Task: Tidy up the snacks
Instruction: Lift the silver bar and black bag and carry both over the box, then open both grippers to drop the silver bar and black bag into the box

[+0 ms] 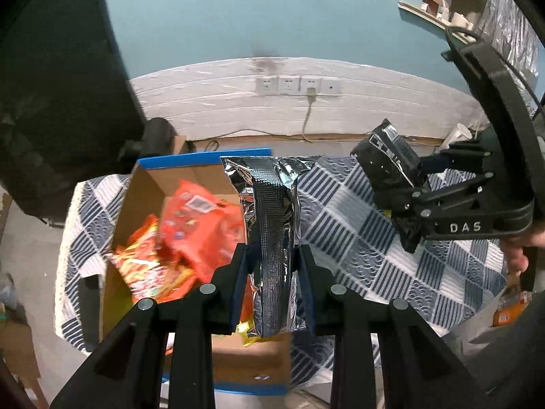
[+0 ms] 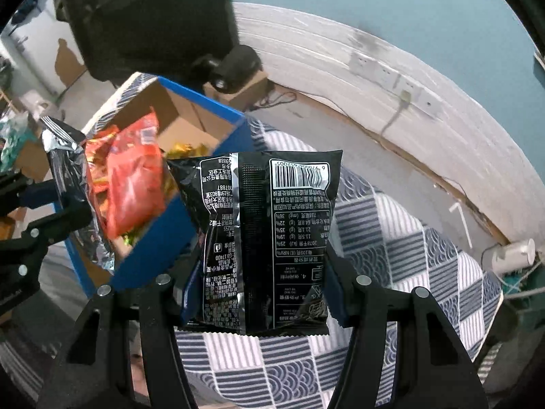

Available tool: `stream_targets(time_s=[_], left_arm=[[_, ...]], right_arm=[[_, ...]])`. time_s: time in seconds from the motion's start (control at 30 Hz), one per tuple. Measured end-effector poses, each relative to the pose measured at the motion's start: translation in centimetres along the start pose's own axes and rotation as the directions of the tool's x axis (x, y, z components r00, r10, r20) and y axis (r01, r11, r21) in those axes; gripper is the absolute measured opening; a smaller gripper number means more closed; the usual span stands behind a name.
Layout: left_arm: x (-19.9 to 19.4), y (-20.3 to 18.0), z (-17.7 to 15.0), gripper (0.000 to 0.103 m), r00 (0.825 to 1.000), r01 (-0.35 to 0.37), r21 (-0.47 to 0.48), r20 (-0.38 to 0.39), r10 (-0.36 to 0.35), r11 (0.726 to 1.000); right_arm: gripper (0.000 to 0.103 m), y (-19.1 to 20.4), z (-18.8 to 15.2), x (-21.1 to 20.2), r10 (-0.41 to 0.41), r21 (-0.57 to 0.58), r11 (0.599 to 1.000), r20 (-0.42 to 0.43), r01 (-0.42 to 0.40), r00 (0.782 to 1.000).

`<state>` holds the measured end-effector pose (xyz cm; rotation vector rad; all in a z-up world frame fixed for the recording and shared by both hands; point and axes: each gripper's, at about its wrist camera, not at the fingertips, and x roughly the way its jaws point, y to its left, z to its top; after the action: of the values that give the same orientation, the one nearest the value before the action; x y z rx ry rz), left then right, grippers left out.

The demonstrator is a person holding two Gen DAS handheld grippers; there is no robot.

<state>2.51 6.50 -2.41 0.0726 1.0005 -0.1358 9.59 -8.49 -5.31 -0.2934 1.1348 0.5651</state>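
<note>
A silver foil packet (image 1: 274,225) is held upright over the open cardboard box (image 1: 150,184) — red and orange packets (image 1: 184,235) piled inside, seemingly loosely — while a black packet (image 2: 269,238) is held beside it.

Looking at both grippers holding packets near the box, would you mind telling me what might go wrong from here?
1. The left gripper pinches the silver packet only along its narrow back seam, so it may slip or twist.
2. The cardboard box is already heaped with red packets; adding more may push some out.
3. The right gripper with the black packet is close beside the left; they could collide over the box.
</note>
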Motion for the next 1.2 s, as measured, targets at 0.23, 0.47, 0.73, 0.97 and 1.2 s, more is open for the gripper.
stream_targets(time_s=[0.23, 0.47, 0.73, 0.97, 1.2], left_arm=[[0.0, 3.9, -1.3, 0.029, 1.000, -0.018, -0.063, -0.002, 0.018, 0.998], [1.1, 7.5, -3.2, 0.029, 0.999, -0.039, -0.139, -0.024, 0.036, 0.990], [2.3, 10.4, -4.1, 0.029, 0.998, -0.045, -0.221, -0.055, 0.034, 0.974], [2.6, 11.2, -4.1, 0.030, 0.998, -0.050, -0.211, -0.049, 0.040, 0.976], [2.2, 11.8, -4.0, 0.045, 0.998, -0.053, -0.236, -0.055, 0.041, 0.970]], right_arm=[[0.059, 3.8, 2.6, 1.5, 0.020, -0.056, 0.998, -0.012, -0.020, 1.000], [0.059, 7.1, 5.2, 3.6, 0.055, -0.099, 0.993, -0.026, -0.057, 0.998], [0.059, 10.3, 7.0, 7.9, 0.069, -0.128, 0.989, -0.094, -0.081, 0.993], [0.059, 11.8, 8.3, 9.9, 0.061, -0.142, 0.987, -0.107, -0.076, 0.992], [0.060, 13.0, 8.7, 11.3, 0.039, -0.168, 0.984, -0.106, -0.057, 0.994]])
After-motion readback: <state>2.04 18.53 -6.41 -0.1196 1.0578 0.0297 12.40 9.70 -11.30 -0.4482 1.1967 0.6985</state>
